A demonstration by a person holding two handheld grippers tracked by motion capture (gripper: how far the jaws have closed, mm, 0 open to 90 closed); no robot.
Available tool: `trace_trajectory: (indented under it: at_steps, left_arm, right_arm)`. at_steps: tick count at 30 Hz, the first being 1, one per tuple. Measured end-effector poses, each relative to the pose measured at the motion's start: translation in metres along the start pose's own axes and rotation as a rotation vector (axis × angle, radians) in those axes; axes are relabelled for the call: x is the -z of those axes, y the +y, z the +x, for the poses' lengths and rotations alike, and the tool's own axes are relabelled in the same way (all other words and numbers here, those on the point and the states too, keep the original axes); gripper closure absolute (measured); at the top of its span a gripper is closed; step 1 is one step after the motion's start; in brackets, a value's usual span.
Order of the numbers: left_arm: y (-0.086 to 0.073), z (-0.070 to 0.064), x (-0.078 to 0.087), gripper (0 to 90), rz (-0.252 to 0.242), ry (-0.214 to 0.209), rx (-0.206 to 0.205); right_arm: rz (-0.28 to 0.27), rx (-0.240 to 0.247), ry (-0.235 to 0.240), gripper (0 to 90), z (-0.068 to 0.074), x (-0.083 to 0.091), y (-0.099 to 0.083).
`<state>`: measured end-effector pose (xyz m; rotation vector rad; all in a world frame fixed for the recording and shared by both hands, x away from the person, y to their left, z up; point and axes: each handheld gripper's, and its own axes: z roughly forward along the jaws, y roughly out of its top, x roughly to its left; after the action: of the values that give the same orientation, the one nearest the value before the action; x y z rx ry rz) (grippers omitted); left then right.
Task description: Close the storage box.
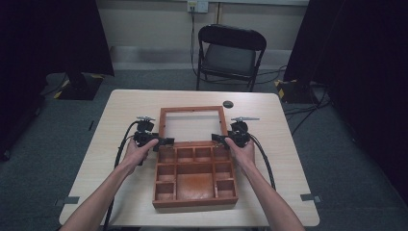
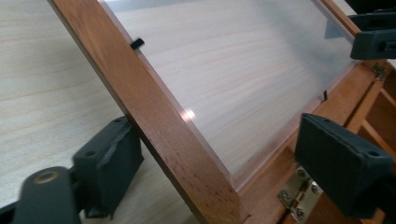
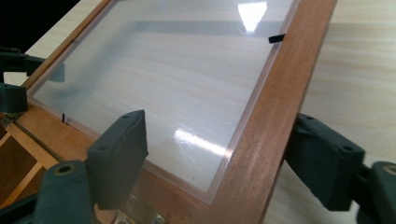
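1. Pale wooden table [image 1: 284,144] carries a wooden compartment box [image 1: 195,180] near its middle, its glazed lid [image 1: 193,123] opened toward the far side.
2. Left gripper [image 1: 163,142] straddles the lid's left rail, jaws apart.
3. Right gripper [image 1: 217,139] straddles the right rail, jaws apart.
4. Beyond the table stands a black folding chair [image 1: 230,55].

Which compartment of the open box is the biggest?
The wide centre-front compartment of the wooden box, on the edge nearest the person. It spans the middle with a reddish padded-looking floor; the small square cells around it are far narrower.
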<state>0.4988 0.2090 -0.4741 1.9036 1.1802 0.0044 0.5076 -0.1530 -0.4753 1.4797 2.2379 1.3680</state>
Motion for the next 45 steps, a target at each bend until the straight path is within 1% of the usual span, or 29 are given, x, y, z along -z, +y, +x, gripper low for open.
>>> trace_trajectory:
  at_steps: [1,4,6,11,12,15,18,21,23,24,25,27,28,30,31,33,37,39,41,42,43,45]
  left_arm:
    - [0.0,0.0,0.0,18.2,-0.005,-0.005,-0.004]
    - [0.0,-0.003,0.002,20.0,-0.021,0.001,-0.036]
    - [0.001,-0.005,0.002,20.4,-0.022,0.006,-0.048]
    - [0.002,-0.005,0.004,22.7,-0.027,0.008,-0.048]
    - [0.002,-0.005,0.004,23.0,-0.026,0.01,-0.053]
    - [0.002,-0.006,0.004,22.9,-0.025,0.015,-0.052]
    - [0.003,-0.006,0.005,23.7,-0.025,0.018,-0.056]
    - [0.005,-0.007,0.009,23.5,-0.042,0.002,-0.042]
    - [0.006,-0.008,0.012,24.9,-0.052,0.002,-0.042]
    - [0.008,-0.009,0.014,25.6,-0.064,0.003,-0.037]
    - [0.008,-0.009,0.014,26.5,-0.064,0.003,-0.037]
    - [0.009,-0.009,0.018,29.9,-0.086,0.01,-0.038]
    - [0.009,-0.009,0.02,29.9,-0.095,0.014,-0.039]
    - [0.01,-0.009,0.023,34.8,-0.106,0.026,-0.05]
    - [0.01,-0.009,0.023,36.1,-0.106,0.026,-0.05]
    - [0.009,-0.01,0.024,36.7,-0.113,0.041,-0.064]
    - [0.01,-0.011,0.025,36.9,-0.11,0.036,-0.073]
    - [0.01,-0.01,0.026,36.7,-0.114,0.027,-0.068]
    - [0.01,-0.011,0.027,36.6,-0.113,0.03,-0.081]
    - [0.01,-0.012,0.027,36.7,-0.116,0.03,-0.075]
    - [0.011,-0.012,0.028,37.1,-0.116,0.035,-0.079]
    - [0.011,-0.013,0.031,41.5,-0.125,0.038,-0.09]
  right_arm:
    - [-0.008,0.007,-0.002,26.0,0.0,0.001,0.001]
    - [-0.025,0.017,-0.01,31.1,0.001,0.006,0.003]
    - [-0.029,0.017,-0.006,31.5,0.001,0.008,0.004]
    - [-0.037,0.016,-0.003,32.3,0.001,0.011,0.005]
    - [-0.038,0.015,-0.003,32.2,0.001,0.011,0.005]
    - [-0.041,0.014,0.006,30.8,0.001,0.011,0.005]
    - [-0.044,0.001,0.01,30.2,0.002,0.012,0.006]
    - [-0.052,0.006,0.015,31.0,0.002,0.014,0.007]
    - [-0.056,0.007,0.018,31.4,0.003,0.015,0.008]
    - [-0.069,0.009,0.028,32.0,0.004,0.019,0.009]
    - [-0.069,0.009,0.028,32.0,0.004,0.019,0.009]
    - [-0.08,0.011,0.033,33.0,0.005,0.022,0.011]
    - [-0.08,0.011,0.033,33.0,0.005,0.022,0.011]
    - [-0.087,0.01,0.043,32.9,0.006,0.024,0.012]
    - [-0.091,0.011,0.044,32.7,0.006,0.024,0.012]
    - [-0.093,0.012,0.046,32.6,0.006,0.025,0.012]
    - [-0.096,0.007,0.055,32.6,0.006,0.026,0.013]
    - [-0.099,0.008,0.056,32.9,0.006,0.026,0.013]
    - [-0.1,0.009,0.057,32.9,0.006,0.027,0.013]
    - [-0.102,0.009,0.059,33.4,0.007,0.027,0.013]
    - [-0.102,0.009,0.055,33.9,0.007,0.028,0.013]
    - [-0.103,0.016,0.048,35.3,0.008,0.03,0.014]
